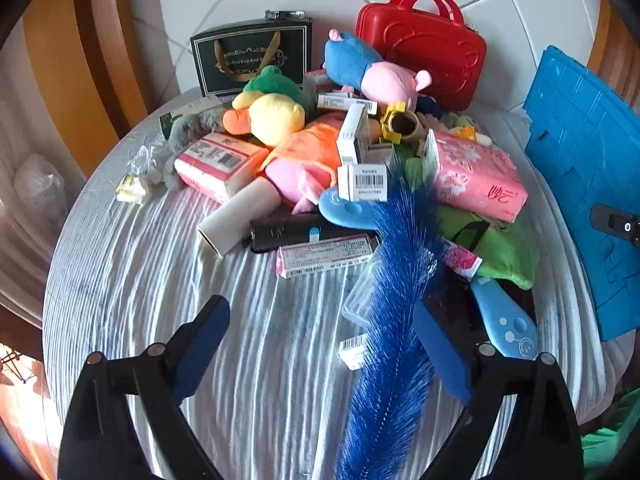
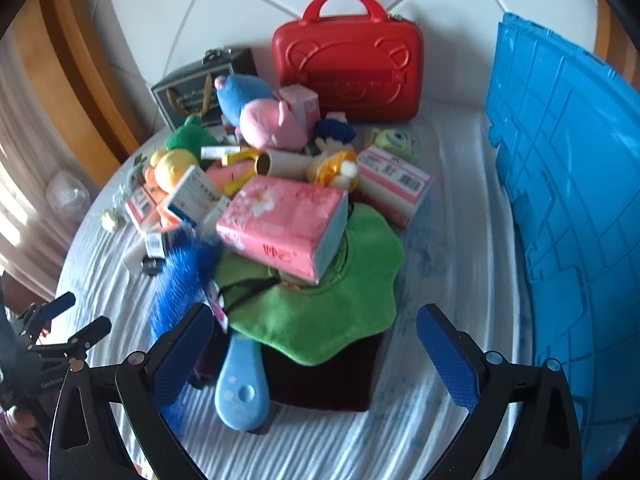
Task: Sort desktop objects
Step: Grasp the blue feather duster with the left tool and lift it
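Observation:
A heap of objects lies on a white striped cloth (image 1: 248, 360). A blue bristle brush (image 1: 396, 312) runs through my open left gripper (image 1: 324, 344), close by its right finger; the jaws are wide apart and do not clamp it. My right gripper (image 2: 316, 344) is open above a green cloth (image 2: 320, 312), a dark red box (image 2: 324, 380) and a light blue handle (image 2: 240, 388). A pink tissue pack (image 2: 280, 224) lies on the green cloth. Plush toys (image 1: 276, 116), small boxes (image 1: 362, 182) and a white tube (image 1: 240, 216) are piled behind.
A red case (image 2: 348, 64) and a dark gift bag (image 1: 252, 54) stand against the white tiled wall. A blue crate (image 2: 568, 208) stands at the right edge. A wooden frame is at the left. My left gripper (image 2: 68, 320) shows at the left in the right wrist view.

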`<action>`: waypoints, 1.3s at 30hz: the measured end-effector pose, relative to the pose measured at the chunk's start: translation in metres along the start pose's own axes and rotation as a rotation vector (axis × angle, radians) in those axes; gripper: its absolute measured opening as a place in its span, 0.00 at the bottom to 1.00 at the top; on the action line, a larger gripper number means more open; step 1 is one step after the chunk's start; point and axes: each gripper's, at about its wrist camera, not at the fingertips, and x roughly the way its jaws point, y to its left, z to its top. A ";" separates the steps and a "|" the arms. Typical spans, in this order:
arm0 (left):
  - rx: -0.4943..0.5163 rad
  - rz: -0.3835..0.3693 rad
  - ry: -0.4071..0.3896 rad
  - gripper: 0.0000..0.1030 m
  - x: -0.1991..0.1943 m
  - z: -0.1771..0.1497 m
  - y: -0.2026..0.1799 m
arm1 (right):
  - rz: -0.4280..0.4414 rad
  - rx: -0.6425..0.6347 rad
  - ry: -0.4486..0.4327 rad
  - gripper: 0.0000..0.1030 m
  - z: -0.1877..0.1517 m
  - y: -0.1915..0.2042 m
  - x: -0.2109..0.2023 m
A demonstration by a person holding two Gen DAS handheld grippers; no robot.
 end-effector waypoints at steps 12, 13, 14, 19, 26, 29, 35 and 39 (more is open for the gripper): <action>0.005 -0.011 0.111 0.76 0.047 -0.031 -0.034 | -0.001 -0.009 0.068 1.00 -0.023 -0.020 0.016; 0.005 -0.014 0.120 0.75 0.050 -0.035 -0.035 | -0.003 -0.007 0.068 1.00 -0.024 -0.021 0.016; 0.005 -0.019 0.128 0.72 0.053 -0.037 -0.036 | -0.003 -0.006 0.069 1.00 -0.024 -0.021 0.017; -0.007 -0.068 0.178 0.31 0.064 -0.048 -0.034 | 0.002 -0.005 0.075 1.00 -0.026 -0.018 0.021; -0.083 0.021 0.088 0.16 0.036 -0.040 0.000 | 0.032 -0.009 0.082 1.00 -0.029 -0.005 0.029; -0.114 0.068 0.037 0.15 0.021 -0.028 0.024 | 0.036 -0.006 0.073 1.00 -0.023 0.000 0.032; -0.136 0.083 -0.035 0.15 0.013 0.011 0.048 | 0.027 -0.008 0.053 1.00 0.002 0.011 0.041; -0.126 0.041 -0.066 0.15 0.021 0.044 0.047 | 0.012 0.001 0.053 1.00 0.021 0.017 0.053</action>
